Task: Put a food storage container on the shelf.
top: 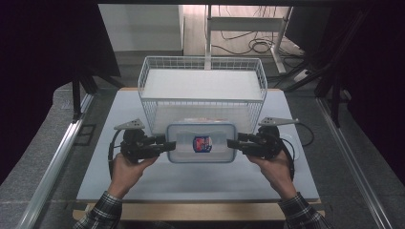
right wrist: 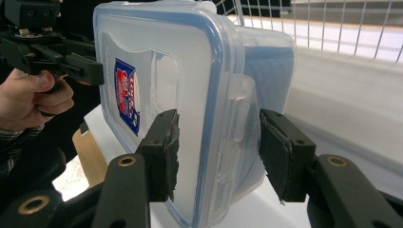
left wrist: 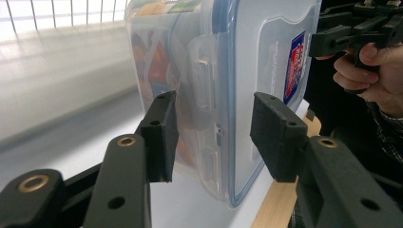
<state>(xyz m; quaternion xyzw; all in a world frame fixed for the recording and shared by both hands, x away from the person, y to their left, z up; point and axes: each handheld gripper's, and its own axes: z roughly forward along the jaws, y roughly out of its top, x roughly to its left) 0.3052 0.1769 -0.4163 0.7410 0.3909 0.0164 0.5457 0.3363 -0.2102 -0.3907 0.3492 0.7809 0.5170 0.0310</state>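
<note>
A clear plastic container (top: 200,143) with a blue-rimmed lid and a red and blue label hangs between my two grippers, just in front of the wire basket. My left gripper (top: 171,145) is shut on its left end, with the side latch between the pads. In the left gripper view the left gripper (left wrist: 214,137) has one pad on the container (left wrist: 247,57) body and the other on the lid. My right gripper (top: 231,143) is shut on the right end. The right gripper (right wrist: 218,152) clamps the container (right wrist: 161,61) around its latch. Colourful contents show through the wall.
A white wire basket (top: 200,59) stands on the far half of the table (top: 191,183), right behind the container. The table's wooden front edge (top: 200,210) runs below my hands. Dark curtains and cables lie beyond the table.
</note>
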